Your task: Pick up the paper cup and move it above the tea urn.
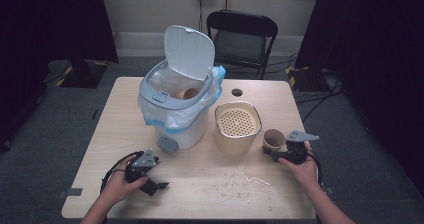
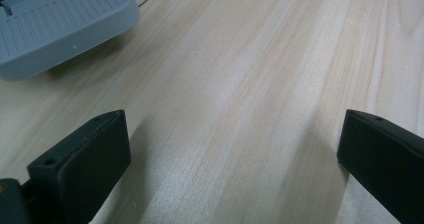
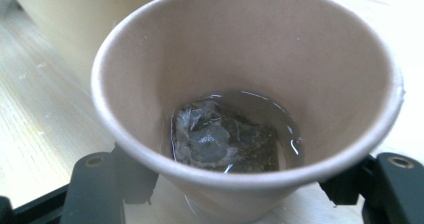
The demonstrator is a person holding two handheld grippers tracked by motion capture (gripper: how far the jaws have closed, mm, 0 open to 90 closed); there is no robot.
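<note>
The near half of the pale wooden table (image 1: 200, 184) lies open between the two hands, with only small white scraps (image 1: 245, 179) scattered there. Farther back, a white pedal bin with a raised lid and blue-edged liner (image 1: 177, 99) blocks the left centre, its grey foot pedal (image 2: 55, 29) jutting forward. Just beside it on the right stands a cream container with a perforated insert (image 1: 238, 126), and a brown paper cup (image 3: 245, 99) stands near that

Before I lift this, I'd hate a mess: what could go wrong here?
The paper cup between the right gripper jaws holds liquid and a wet tea bag; squeezing the thin wall or tilting could spill it. The strainer container stands close beside it and could be knocked.
</note>
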